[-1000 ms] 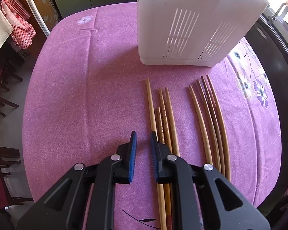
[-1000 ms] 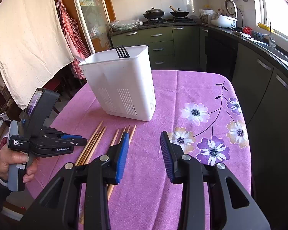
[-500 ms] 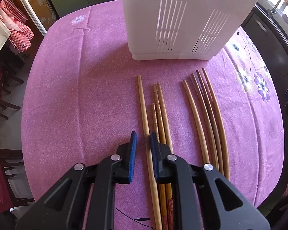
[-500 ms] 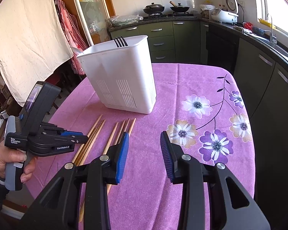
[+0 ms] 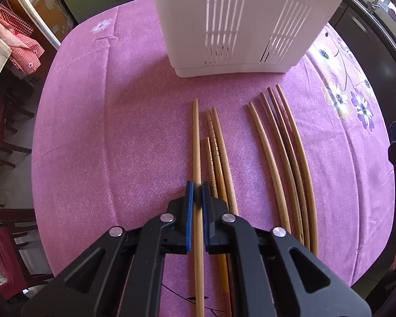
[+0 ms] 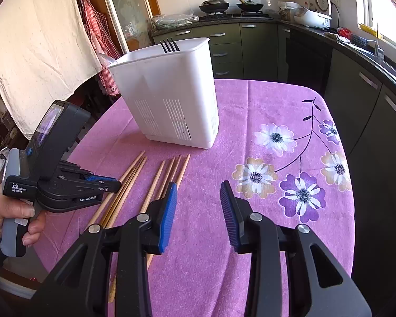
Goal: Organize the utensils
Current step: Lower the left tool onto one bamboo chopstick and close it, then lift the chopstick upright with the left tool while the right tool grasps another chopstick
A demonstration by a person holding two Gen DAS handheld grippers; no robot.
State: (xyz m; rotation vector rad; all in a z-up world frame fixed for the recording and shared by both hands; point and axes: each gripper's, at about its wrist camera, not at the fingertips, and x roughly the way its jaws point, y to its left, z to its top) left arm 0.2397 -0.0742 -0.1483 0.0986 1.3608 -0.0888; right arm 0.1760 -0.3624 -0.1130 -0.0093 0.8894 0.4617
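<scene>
Several wooden chopsticks lie in two bunches on the purple tablecloth (image 5: pixel 105 132), in front of a white slotted utensil holder (image 5: pixel 240 23). My left gripper (image 5: pixel 197 189) is shut on the leftmost pale chopstick (image 5: pixel 196 137), which runs between its blue pads. The other chopsticks of the left bunch (image 5: pixel 219 153) lie just to its right; the right bunch (image 5: pixel 285 158) lies apart. In the right wrist view my right gripper (image 6: pixel 198 198) is open and empty above the cloth, right of the chopsticks (image 6: pixel 169 177). The left gripper (image 6: pixel 103 182) and the holder (image 6: pixel 169 92) show there too, with a black fork (image 6: pixel 169 45) standing in the holder.
The table edge curves round at left and near side, with dark chairs (image 5: pixel 5 137) beyond. Flower prints (image 6: pixel 301 195) mark the cloth at right. Dark kitchen cabinets (image 6: pixel 369 97) and a counter with pots stand behind and to the right.
My left gripper has moved forward and right over the leftmost chopstick and closed on it. The right gripper has stayed open and nearly still.
</scene>
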